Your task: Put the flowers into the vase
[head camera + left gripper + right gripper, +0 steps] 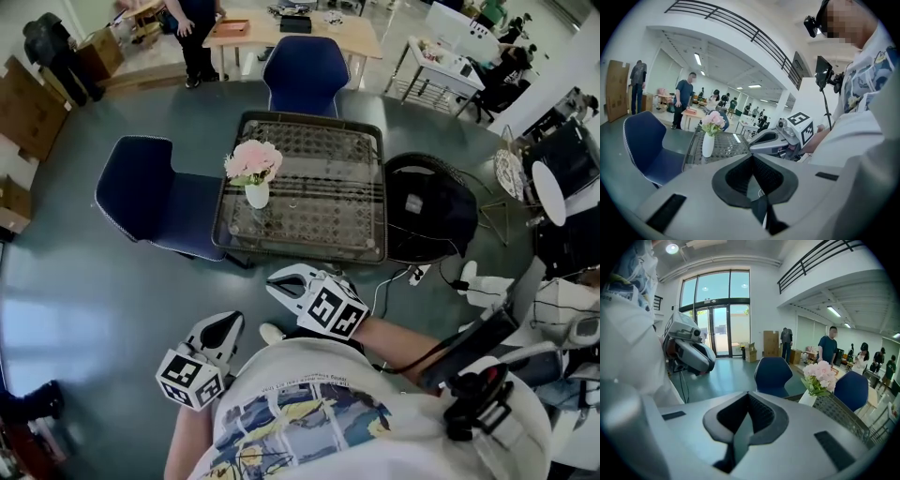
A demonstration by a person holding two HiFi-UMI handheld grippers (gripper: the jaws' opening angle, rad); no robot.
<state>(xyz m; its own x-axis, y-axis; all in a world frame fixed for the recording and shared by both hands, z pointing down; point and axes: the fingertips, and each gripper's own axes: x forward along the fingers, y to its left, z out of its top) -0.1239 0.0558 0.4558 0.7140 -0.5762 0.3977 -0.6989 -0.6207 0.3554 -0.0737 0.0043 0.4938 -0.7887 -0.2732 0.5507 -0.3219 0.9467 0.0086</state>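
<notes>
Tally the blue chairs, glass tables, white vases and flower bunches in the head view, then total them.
Blue chairs: 2
Glass table: 1
White vase: 1
Pink flower bunch: 1
Total: 5

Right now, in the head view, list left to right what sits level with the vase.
Blue chair → vase holding flowers → black round seat.

Your head camera: steeply down over table (323, 202) | your gripper views: low, near-level, well back from it | all three share vase (256, 195)
</notes>
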